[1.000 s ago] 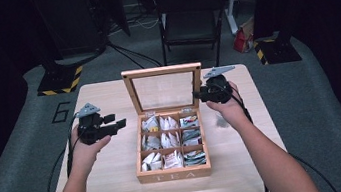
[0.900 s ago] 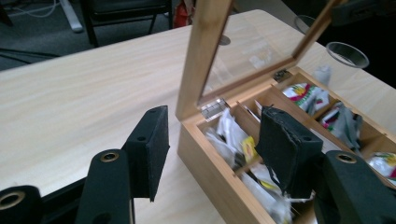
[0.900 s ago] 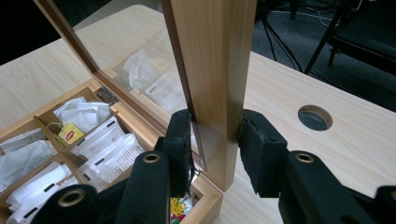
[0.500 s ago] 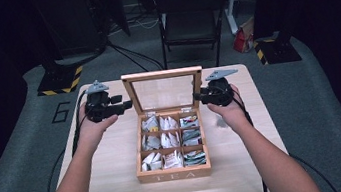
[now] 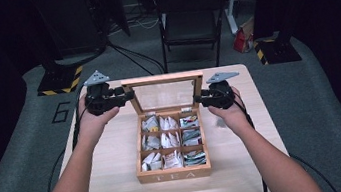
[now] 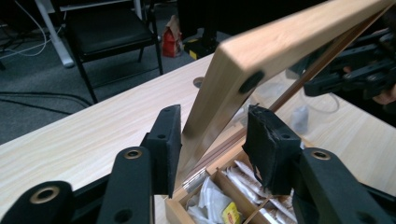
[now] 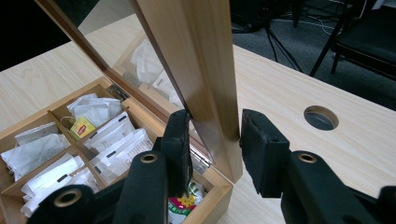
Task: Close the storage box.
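The wooden box (image 5: 171, 149) at the table's (image 5: 117, 159) middle reads "TEA" on its front wall. Its glass lid (image 5: 165, 94) stands upright, long axis from 9 to 3 o'clock.

The left gripper (image 5: 125, 95) has just been closing; the lid's edge sits between its jaws, one pad touching (the other short of it). The right gripper (image 5: 201, 99) straddles the opposite edge, both pads apparently touching.

A yellow Lipton tag (image 7: 82, 127) lies among the tea bags (image 5: 170, 141).
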